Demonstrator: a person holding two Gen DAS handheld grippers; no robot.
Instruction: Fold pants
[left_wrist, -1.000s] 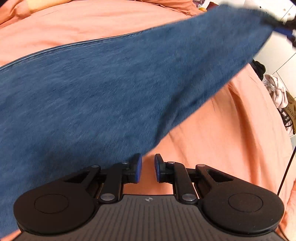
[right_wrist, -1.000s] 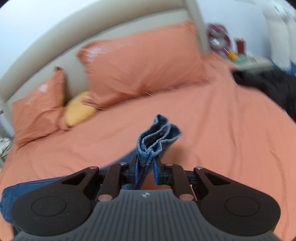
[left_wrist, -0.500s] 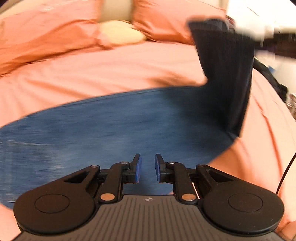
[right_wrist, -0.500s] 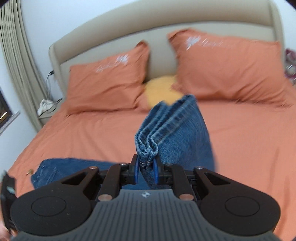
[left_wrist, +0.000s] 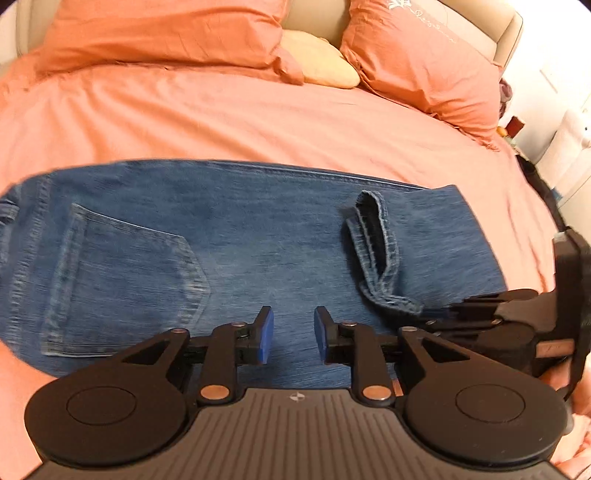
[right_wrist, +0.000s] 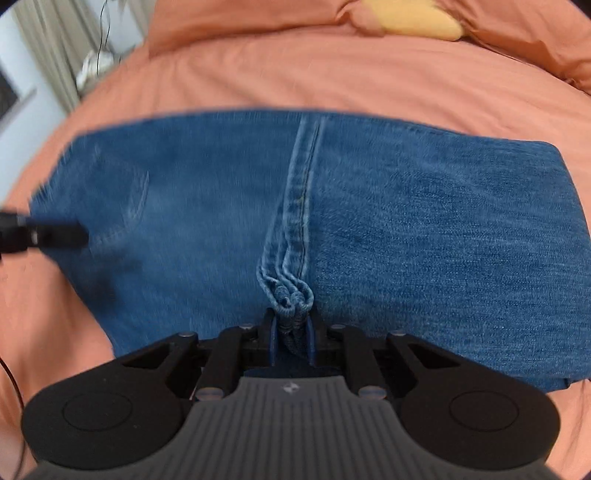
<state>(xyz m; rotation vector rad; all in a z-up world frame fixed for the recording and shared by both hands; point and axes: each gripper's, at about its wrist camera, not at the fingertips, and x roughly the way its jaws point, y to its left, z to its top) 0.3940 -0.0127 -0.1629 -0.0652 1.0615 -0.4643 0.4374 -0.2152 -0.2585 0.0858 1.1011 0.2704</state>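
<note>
Here, the right gripper (right_wrist: 291, 341) pinches the bunched hems (right_wrist: 291, 295) of the jeans (right_wrist: 424, 229). The left gripper (left_wrist: 293, 334), at nine o'clock from it, has just been opening, nothing between its blue pads (left_wrist: 265, 334). The jeans lie folded on the orange bed (left_wrist: 258, 122); pillows (left_wrist: 177, 33) sit at twelve o'clock.

The folded blue denim pants (left_wrist: 258, 236) occupy the near part of the orange bedsheet (left_wrist: 258, 122). Beyond them an open band of sheet runs to the two orange pillows (left_wrist: 166, 33) and the yellow cushion (left_wrist: 317, 59) between these at the beige padded headboard (left_wrist: 506, 40). The black right gripper (right_wrist: 291, 332), clamped on the stacked leg hems (right_wrist: 291, 295), blocks the right near corner of the pants. The left gripper (left_wrist: 293, 334) hangs above the denim with nothing between its parted jaws, which have just been opening.
</note>
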